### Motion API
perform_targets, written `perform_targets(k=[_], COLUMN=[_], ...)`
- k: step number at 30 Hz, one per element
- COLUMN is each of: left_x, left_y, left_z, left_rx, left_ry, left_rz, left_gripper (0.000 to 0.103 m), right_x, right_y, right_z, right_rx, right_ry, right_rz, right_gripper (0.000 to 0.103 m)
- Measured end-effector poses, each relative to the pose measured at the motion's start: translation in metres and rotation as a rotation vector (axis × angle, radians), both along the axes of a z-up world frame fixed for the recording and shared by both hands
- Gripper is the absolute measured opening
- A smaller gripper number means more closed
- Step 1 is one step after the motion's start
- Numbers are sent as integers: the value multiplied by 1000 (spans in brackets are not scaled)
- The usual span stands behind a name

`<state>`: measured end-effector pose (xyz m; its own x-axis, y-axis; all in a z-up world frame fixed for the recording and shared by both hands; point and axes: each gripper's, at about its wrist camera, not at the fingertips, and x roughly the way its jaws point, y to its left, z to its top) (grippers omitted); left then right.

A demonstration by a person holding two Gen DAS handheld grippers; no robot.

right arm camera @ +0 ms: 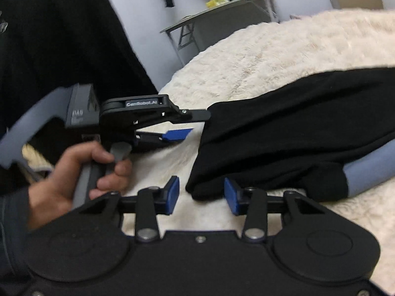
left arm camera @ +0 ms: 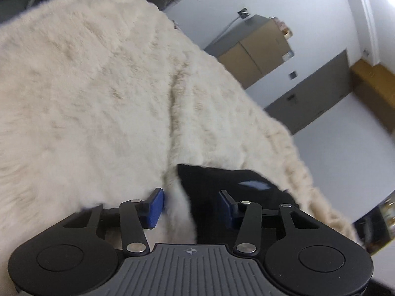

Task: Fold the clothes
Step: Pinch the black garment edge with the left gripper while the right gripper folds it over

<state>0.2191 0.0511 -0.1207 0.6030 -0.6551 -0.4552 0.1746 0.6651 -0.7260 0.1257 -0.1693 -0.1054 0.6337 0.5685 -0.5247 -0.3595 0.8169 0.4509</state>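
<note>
Black garment (right arm camera: 284, 128) folded on cream fleece blanket (right arm camera: 271, 49), long axis left-right

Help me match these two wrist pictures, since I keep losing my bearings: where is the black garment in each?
Left wrist view: the black garment lies low and centre-right, just ahead of the gripper's fingertips.
Right wrist view: it spreads across the right half, its near corner between the blue pads.
Shared landmark: the cream fluffy blanket beneath it, seen in both.
</note>
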Motion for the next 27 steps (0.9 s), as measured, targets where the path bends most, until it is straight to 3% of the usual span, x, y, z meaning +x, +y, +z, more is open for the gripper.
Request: perform_targets(k=[3, 5, 6, 7, 10, 13, 21, 23, 24, 25, 27], left_x=[16, 22, 23, 24, 28, 29, 28, 30, 31, 32, 33], left_y=[-9, -10, -10, -11, -11, -6, 2, 5, 7, 9, 9], left_z=[-3, -6, -6, -7, -7, -8, -12, -16, -17, -19, -21], left_rx=[20, 15, 16, 25, 10, -23, -78, -115, -129, -145, -164], left_ry=[8, 13, 10, -2, -4, 9, 39, 70, 76, 81, 91], left_rz=[-22, -29, -33, -40, -40, -34, -19, -18, -15, -12, -9], left_gripper=[35, 16, 14, 12, 10, 9, 9, 10, 11, 12, 14], right_x=[12, 17, 18, 20, 16, 2, -13, -11, -10, -8, -4], right_y=[-4, -5, -6, -7, -8, -1, 15, 4, -1, -13, -29], right_z=[-7, -10, -12, -13, -10, -4, -8, -5, -5, -4, -6], right_rx=[100, 137, 144, 168, 205, 154, 50, 19, 19, 47, 130], right_ry=[80, 109, 115, 127, 93, 44, 34, 29, 32, 48, 85], right_rz=[-67, -97, -105, -130, -152, -119, 29, -43, -84, -159, -194], right_gripper=[35, 24, 7, 2, 1, 0, 0, 2, 9, 18, 26])
